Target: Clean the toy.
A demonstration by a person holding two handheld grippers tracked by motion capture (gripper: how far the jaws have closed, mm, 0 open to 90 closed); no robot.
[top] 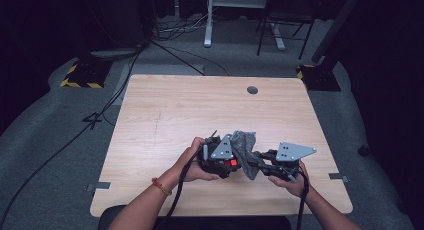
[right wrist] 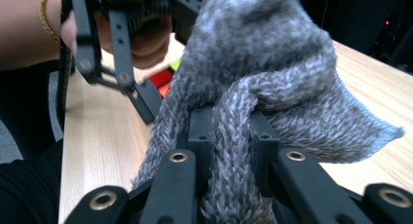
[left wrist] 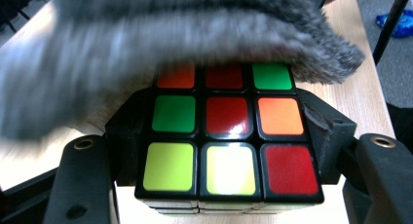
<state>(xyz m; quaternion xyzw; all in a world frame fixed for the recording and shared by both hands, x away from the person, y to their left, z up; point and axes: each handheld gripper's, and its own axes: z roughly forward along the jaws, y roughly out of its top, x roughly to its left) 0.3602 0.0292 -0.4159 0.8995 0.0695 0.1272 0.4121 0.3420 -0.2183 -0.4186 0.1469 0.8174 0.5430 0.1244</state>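
1. A person sits at a light wooden table (top: 165, 110) and holds a two-jaw gripper in each hand, close together near the table's front edge.
2. The left gripper (left wrist: 229, 136) clamps a puzzle cube (left wrist: 228, 148) with coloured squares. Its two black jaws press against the cube's left and right sides.
3. In the left gripper view, the cube's upward face shows red, green, orange and yellow squares inside a black frame. The cube sits squarely between the jaws.
4. The right gripper (right wrist: 233, 151) pinches a fuzzy grey cloth (right wrist: 253, 73). A bunched fold of the cloth is squeezed between its two jaws.
5. The cloth rises from the right gripper's jaws and spreads over the far part of the cube. In the left gripper view the cloth (left wrist: 146, 48) is blurred and covers the top edge of the cube's far row of squares, touching it.
6. From the high view, the cloth (top: 246, 142) lies between the two grippers, with the left gripper (top: 220, 162) just beside it and the right gripper (top: 262, 162) on its other side.
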